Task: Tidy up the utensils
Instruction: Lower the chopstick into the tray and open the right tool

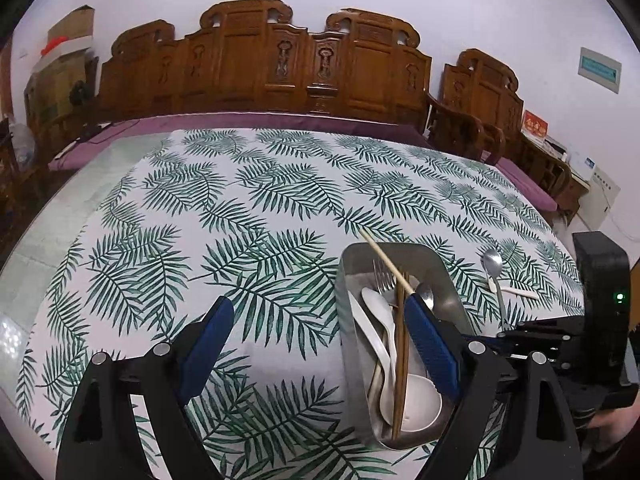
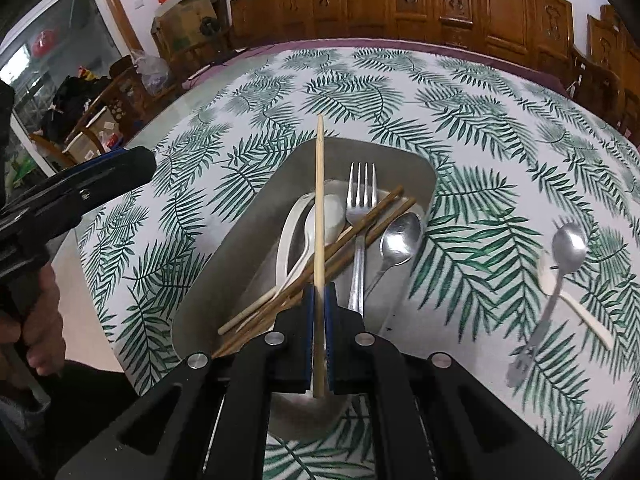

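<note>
In the right wrist view the pale chopstick's point(image 2: 319, 216) lower end is hidden between the blue pads point(image 2: 307, 340) of the right hand-held gripper point(image 2: 319, 336), the metal tray's point(image 2: 248, 216) near rim lies behind its black body, and the loose spoon's point(image 2: 560, 264) handle is blurred.

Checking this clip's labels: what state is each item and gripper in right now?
Left gripper: open, empty, beside the tray.
Right gripper: shut on the light chopstick, above the tray.
Metal tray: holds a fork, a metal spoon, white spoons and dark chopsticks.
Metal spoon on the cloth: outside the tray, lying across a white utensil.
</note>
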A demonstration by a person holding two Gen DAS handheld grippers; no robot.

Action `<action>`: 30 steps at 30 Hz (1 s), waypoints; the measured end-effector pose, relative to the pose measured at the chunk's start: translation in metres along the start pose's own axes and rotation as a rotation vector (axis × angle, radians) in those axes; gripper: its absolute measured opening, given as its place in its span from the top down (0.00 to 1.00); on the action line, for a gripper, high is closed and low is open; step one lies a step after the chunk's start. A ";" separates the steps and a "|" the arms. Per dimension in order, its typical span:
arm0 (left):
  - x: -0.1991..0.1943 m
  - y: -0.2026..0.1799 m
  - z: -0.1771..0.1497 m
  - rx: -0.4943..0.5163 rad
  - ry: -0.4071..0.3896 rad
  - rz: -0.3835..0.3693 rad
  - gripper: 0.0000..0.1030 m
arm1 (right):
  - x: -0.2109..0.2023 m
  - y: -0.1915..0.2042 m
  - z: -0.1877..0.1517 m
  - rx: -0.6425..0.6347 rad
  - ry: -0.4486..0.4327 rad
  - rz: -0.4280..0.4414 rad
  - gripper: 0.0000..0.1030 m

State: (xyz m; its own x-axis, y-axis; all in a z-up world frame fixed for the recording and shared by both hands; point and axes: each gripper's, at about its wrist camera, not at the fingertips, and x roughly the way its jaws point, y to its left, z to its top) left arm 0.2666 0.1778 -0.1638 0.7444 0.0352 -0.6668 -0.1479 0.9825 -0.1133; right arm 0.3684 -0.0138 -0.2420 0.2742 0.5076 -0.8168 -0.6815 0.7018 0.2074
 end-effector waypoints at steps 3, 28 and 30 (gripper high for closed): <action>0.000 -0.001 -0.001 0.003 0.003 -0.002 0.19 | 0.006 0.003 -0.001 0.006 0.011 0.001 0.94; 0.001 -0.044 -0.005 0.048 0.006 -0.096 0.19 | -0.049 -0.093 -0.031 0.051 -0.088 -0.177 0.81; 0.002 -0.051 -0.005 0.059 0.006 -0.104 0.19 | -0.049 -0.112 -0.034 0.064 -0.083 -0.216 0.78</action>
State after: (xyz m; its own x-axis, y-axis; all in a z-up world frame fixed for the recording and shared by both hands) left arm 0.2722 0.1263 -0.1632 0.7498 -0.0688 -0.6580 -0.0309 0.9898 -0.1387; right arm 0.4082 -0.1340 -0.2431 0.4654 0.3799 -0.7994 -0.5575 0.8273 0.0686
